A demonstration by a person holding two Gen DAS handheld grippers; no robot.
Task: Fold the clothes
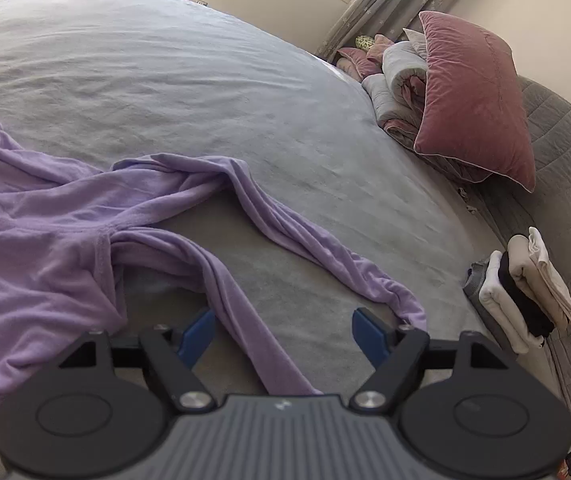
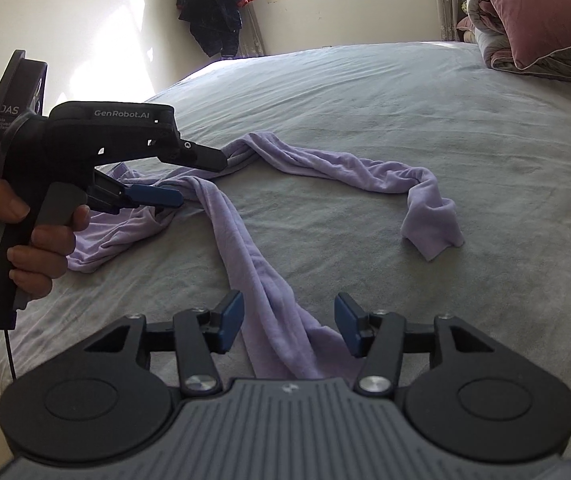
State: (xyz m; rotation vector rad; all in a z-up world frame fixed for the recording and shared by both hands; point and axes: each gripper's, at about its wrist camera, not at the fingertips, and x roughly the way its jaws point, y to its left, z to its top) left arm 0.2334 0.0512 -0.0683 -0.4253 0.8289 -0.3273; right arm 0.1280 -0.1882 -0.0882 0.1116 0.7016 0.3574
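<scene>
Grey bed point(image 1: 205, 80): lilac garment point(image 1: 45, 232) sprawls unfolded — folded stack point(image 1: 521, 292) lies well apart; left gripper point(image 1: 283, 330) and right gripper point(image 2: 288, 326) gape, empty.

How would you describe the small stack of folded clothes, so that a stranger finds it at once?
Start from the wide grey bed and follow its right edge toward the camera, past the pink pillow. There stands the stack of folded clothes, leaning on the quilted border. It alone is neatly folded: white, black and beige layers, unlike the sprawled lilac garment.
</scene>
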